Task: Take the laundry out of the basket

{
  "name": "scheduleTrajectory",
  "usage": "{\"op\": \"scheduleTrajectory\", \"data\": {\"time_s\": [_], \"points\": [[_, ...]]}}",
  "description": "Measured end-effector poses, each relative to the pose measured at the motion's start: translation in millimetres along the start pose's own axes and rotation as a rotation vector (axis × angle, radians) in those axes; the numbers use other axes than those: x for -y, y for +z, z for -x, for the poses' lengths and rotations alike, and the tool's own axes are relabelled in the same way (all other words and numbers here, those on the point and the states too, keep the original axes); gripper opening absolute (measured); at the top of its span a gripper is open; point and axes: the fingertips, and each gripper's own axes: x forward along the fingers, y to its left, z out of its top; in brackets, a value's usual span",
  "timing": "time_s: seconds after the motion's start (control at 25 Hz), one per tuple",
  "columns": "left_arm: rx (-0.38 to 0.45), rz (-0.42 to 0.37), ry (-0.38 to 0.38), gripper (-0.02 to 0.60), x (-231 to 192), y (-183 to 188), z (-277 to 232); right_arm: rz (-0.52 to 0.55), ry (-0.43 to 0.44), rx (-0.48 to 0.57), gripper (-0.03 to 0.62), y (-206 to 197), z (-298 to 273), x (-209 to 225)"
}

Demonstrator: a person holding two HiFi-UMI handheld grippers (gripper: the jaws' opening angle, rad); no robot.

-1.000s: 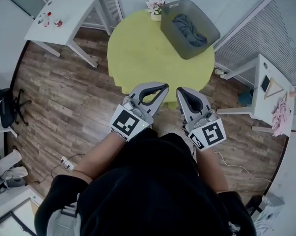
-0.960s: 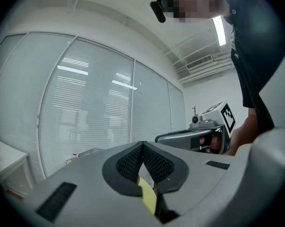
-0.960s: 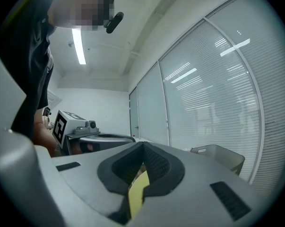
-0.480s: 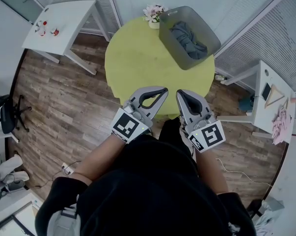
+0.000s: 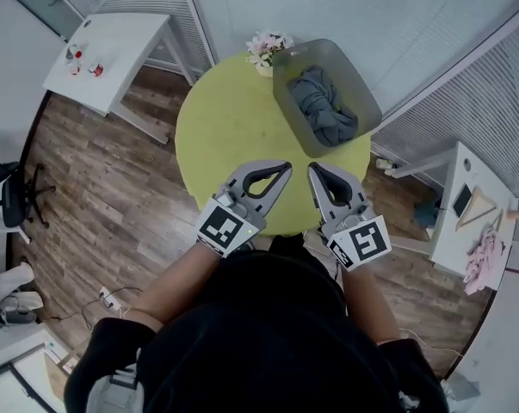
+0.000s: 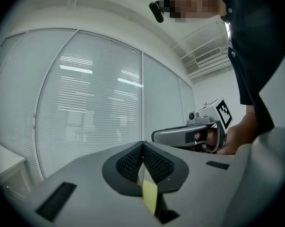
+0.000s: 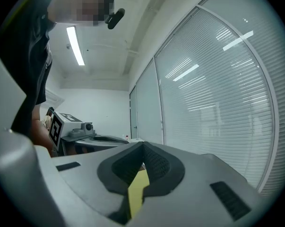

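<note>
So over the last second the round green counter (image 5: pixel 225 136) and the grey basket (image 5: pixel 282 101) slide closer in front of the person. To me that reads as the approach: nothing's grabbed yet. The left tool (image 5: pixel 284 167) and the right tool (image 5: pixel 313 169) both hang just short of the basket, each pressed together with nothing between the jaws. The laundry (image 5: pixel 325 110) is all inside the basket, a crumpled grey-blue heap, soft and bunched up, so probably easy to pinch by a fold.

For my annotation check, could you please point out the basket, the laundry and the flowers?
basket (image 5: pixel 354 74): head view, right wall.
laundry (image 5: pixel 326 110): head view, middle of the heap.
flowers (image 5: pixel 266 46): head view, blossoms.
</note>
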Motion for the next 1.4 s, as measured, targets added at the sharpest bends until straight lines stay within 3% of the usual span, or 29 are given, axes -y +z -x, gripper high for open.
{"op": "scheduleTrajectory", "data": {"time_s": [0.56,1.12,1.4], "points": [[0.008,-0.008,0.147,0.008,-42,5,-106,-0.01,0.084,-0.038,0.023,2,-20,120],[-0.076,-0.017,0.237,0.008,-105,-38,-164,-0.108,0.069,-0.208,0.025,-70,-66,199],[-0.108,-0.025,0.203,0.008,-136,-65,-182,-0.116,0.016,-0.328,0.026,-108,-96,219]]}}
